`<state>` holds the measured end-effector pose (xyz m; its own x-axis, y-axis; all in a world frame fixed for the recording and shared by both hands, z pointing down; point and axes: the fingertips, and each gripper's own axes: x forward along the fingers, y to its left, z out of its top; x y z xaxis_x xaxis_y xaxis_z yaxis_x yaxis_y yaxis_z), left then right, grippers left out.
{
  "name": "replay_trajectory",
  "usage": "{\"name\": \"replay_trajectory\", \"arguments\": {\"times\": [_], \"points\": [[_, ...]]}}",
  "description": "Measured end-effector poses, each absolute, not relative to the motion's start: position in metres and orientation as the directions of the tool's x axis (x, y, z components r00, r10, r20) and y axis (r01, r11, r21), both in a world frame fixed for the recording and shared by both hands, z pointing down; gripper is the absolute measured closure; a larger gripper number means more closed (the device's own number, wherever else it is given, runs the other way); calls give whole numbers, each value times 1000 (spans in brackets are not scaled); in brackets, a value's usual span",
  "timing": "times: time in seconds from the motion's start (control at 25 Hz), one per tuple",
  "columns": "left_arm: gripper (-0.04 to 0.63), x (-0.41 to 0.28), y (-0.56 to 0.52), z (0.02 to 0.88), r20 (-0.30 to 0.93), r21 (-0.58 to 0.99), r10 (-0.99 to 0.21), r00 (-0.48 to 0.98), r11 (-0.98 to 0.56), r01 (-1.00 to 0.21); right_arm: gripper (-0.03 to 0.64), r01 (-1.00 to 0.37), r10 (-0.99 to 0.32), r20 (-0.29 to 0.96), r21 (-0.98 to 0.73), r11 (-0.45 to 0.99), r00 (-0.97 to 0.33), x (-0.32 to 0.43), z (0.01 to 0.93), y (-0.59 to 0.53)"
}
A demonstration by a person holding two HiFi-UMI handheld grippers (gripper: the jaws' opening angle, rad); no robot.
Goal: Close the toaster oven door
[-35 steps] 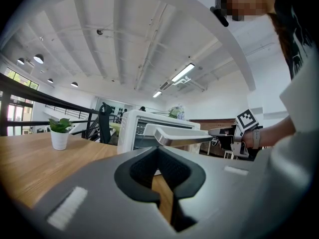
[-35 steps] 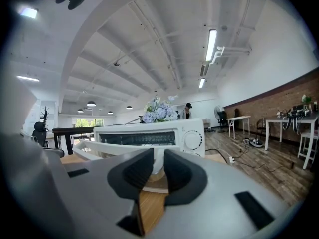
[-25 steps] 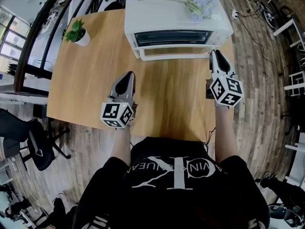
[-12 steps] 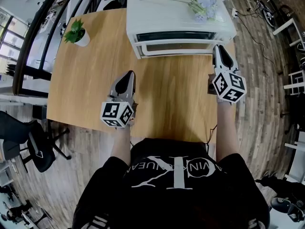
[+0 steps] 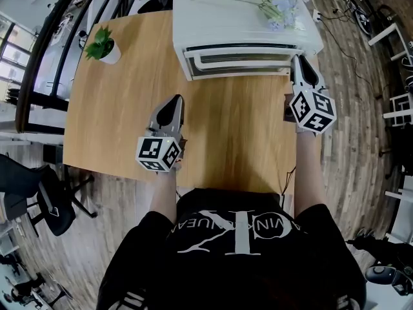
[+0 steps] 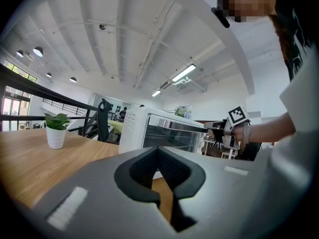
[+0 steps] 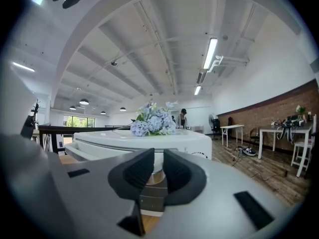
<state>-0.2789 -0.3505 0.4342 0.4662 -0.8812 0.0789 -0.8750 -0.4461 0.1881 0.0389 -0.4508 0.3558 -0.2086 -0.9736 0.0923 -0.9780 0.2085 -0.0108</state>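
Right gripper (image 5: 301, 63): jaws nearly together, empty, tips just beside right end of toaster oven door (image 5: 239, 59). Door nearly upright, slightly ajar, left of tips. Left gripper (image 5: 173, 102): jaws pinched, empty, over table (image 5: 116, 121), toaster oven (image 5: 245, 28) well ahead.

The left gripper (image 5: 174, 102) sits at the middle left of the head view. Its tips point up the frame and its jaws meet tip to tip on nothing. The right gripper (image 5: 301, 62) reaches higher, at the upper right, on an outstretched right forearm (image 5: 308, 166). Its jaws are drawn almost together, with nothing between them.
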Motion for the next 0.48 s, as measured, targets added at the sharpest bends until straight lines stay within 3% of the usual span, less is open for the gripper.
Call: {"name": "replay_trajectory", "arguments": {"times": [0.48], "points": [[583, -293, -359, 435, 81, 199, -876, 475, -453, -869, 581, -978, -975, 95, 42, 203, -199, 30, 347, -465]]}}
